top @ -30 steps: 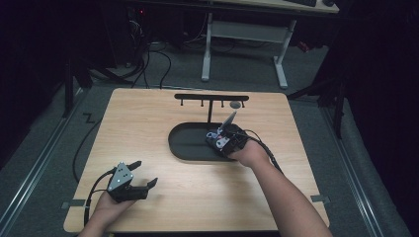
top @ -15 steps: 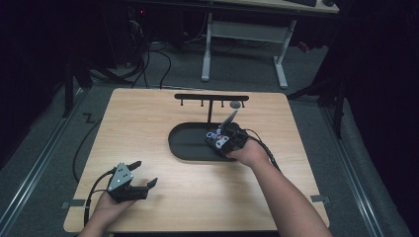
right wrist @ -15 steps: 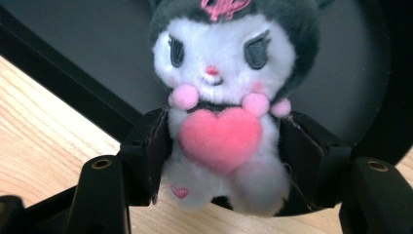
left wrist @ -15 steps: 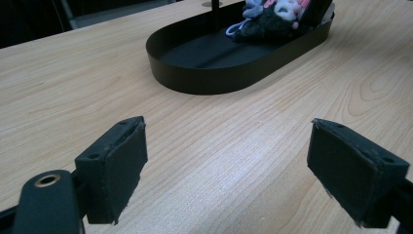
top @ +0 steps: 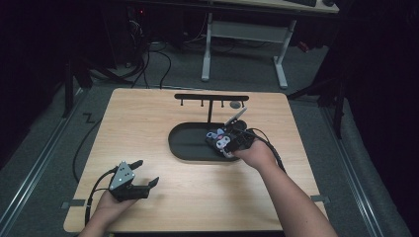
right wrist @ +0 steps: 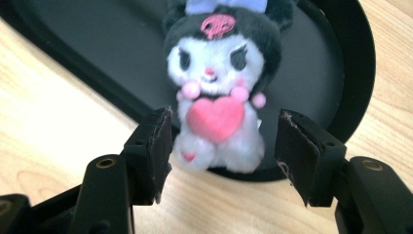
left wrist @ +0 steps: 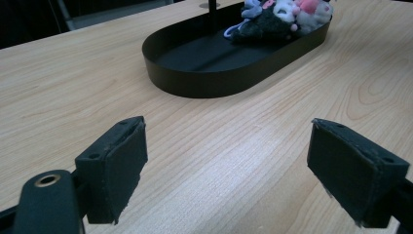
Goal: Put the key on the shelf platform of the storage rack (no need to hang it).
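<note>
a: where's the plush toy (right wrist: 216, 102)?

b: at the tray's (top: 185, 148) three o'clock end, between the right gripper's (right wrist: 221, 146) parted jaws.

a: handling?

b: probably soft, light; pinch its belly. left gripper (left wrist: 229, 165) is released, idle at seven o'clock.

Your plush toy (right wrist: 216, 95) is a small doll with a white face and body, a black hood with two ears, a pale lilac bow on top and a pink emblem on the forehead. It has dark slanted eyes, a tiny pink nose, pink pom-poms at the neck and a pink heart on its chest. You see it lying at the right end of the black oval tray (top: 188, 145), its feet over the near rim toward the wood. In the left gripper view the plush toy (left wrist: 282, 17) rests as a heap at the tray's (left wrist: 209, 80) far end. The tray sits mid-table, long side left to right.
</note>
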